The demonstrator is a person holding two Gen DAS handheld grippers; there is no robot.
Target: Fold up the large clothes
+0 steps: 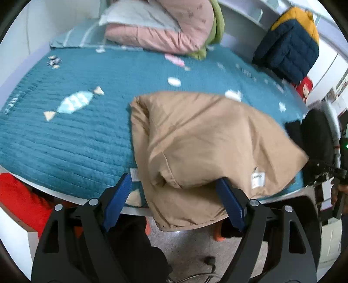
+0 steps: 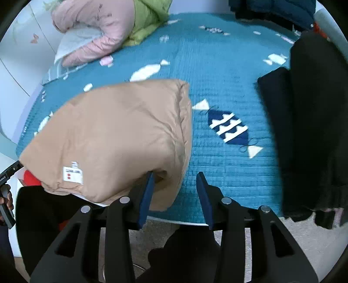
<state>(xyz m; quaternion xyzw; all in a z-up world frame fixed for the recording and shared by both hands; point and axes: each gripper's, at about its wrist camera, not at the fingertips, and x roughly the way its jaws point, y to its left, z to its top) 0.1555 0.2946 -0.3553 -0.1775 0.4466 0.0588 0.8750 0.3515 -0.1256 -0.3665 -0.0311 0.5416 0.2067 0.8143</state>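
1. Tan padded jacket (image 1: pixel 208 141) folded into a thick bundle, resting at the near edge of the teal quilted bedspread (image 1: pixel 76 141), near hem overhanging.
2. Left gripper (image 1: pixel 174 191) released, spread wide; right gripper (image 2: pixel 175 185) released, cloth brushing one finger.
3. Judged nearly done; black garments (image 2: pixel 311 122) possibly left.
4. Navy fish patch (image 2: pixel 228 127) seen only from the right wrist; navy-and-yellow puffer (image 1: pixel 291 41) clear only from the left.

A bed (image 1: pixel 65 139) under a teal quilted cover with fish patches fills the room; white wall (image 1: pixel 54 19) behind, white shelves (image 1: pixel 245 13) at its far corner, grey speckled floor (image 1: pixel 187 246) below.
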